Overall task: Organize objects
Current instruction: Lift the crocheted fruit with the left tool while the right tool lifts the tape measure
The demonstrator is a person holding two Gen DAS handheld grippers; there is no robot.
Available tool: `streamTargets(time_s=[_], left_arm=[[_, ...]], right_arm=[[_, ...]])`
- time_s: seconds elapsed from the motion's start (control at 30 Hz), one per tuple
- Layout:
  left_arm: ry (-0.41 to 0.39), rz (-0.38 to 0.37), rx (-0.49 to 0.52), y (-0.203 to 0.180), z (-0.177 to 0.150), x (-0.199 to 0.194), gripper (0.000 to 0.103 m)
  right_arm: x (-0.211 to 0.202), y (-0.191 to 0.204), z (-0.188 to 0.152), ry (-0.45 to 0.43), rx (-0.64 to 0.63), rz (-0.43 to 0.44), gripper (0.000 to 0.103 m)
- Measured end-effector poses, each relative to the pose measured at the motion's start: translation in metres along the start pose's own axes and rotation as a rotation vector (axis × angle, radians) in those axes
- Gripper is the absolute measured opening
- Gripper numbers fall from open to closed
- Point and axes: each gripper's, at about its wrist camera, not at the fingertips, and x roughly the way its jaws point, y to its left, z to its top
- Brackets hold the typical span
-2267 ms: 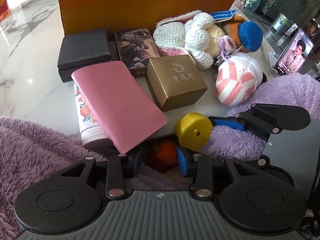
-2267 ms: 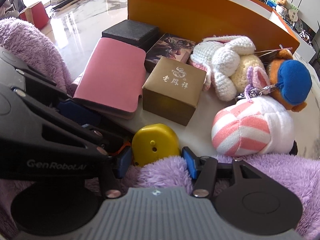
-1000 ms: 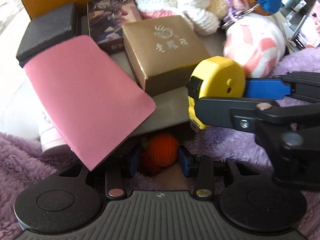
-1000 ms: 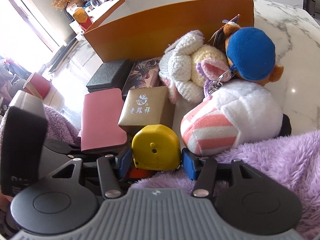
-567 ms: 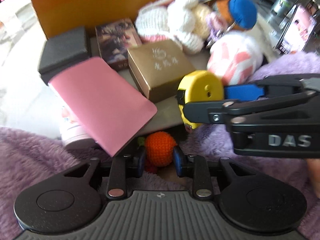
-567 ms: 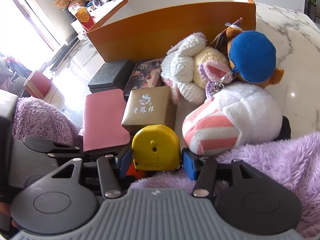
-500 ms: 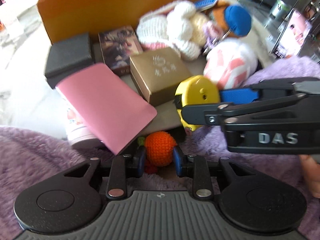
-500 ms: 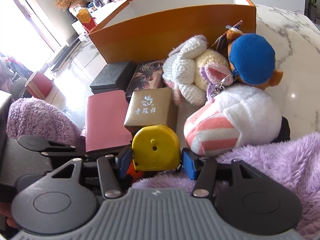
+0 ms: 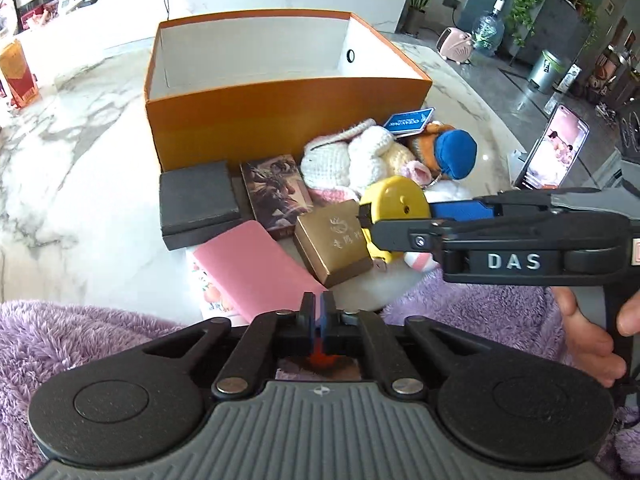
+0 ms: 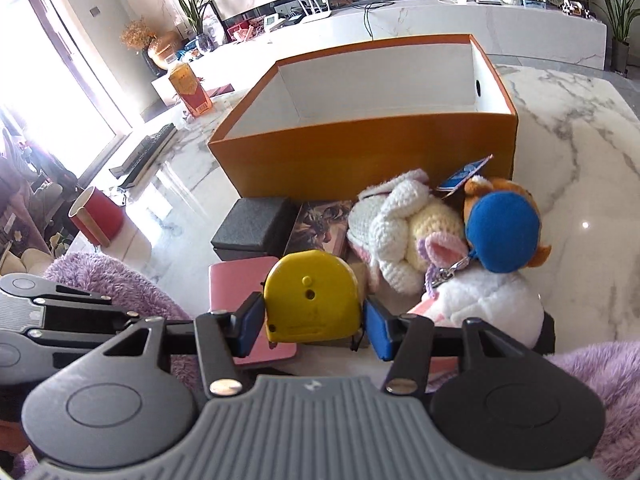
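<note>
Two grippers lifted over a cluttered marble tabletop (image 9: 80, 168)

The right gripper (image 10: 314, 320) has its jaws clamped on a yellow tape measure (image 10: 312, 296), held above the pink case (image 9: 256, 268) and gold box (image 9: 332, 242). The left gripper (image 9: 319, 320) has its jaws pressed together, a bit of orange (image 9: 320, 356) showing between them. An open orange box (image 9: 280, 120) stands behind.

Desk layout: items grouped before the open box.
Box (image 9: 280, 120) at 12 o'clock; cases (image 9: 198, 204) at 10; plush toys (image 9: 360, 160) at 2.
</note>
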Motion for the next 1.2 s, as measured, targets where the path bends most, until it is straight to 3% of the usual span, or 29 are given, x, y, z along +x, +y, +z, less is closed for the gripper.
streamTargets(time_s=[0.23, 0.47, 0.7, 0.93, 1.2], left_arm=[[0.136, -0.053, 0.009, -0.007, -0.017, 0.039, 0.035], [0.233, 0.000, 0.004, -0.015, -0.022, 0.083, 0.046], [0.299, 0.089, -0.040, -0.019, -0.028, 0.119, 0.051], [0.266, 0.116, -0.125, -0.013, -0.037, 0.130, 0.054], [0.267, 0.124, -0.138, -0.013, -0.047, 0.131, 0.049]], right_arm=[[0.016, -0.010, -0.015, 0.054, 0.024, -0.028, 0.056], [0.019, -0.016, -0.021, 0.055, 0.031, -0.012, 0.056], [0.025, -0.023, -0.022, 0.063, 0.063, 0.020, 0.056], [0.030, -0.031, -0.023, 0.080, 0.097, 0.039, 0.056], [0.033, -0.035, -0.023, 0.077, 0.116, 0.053, 0.056]])
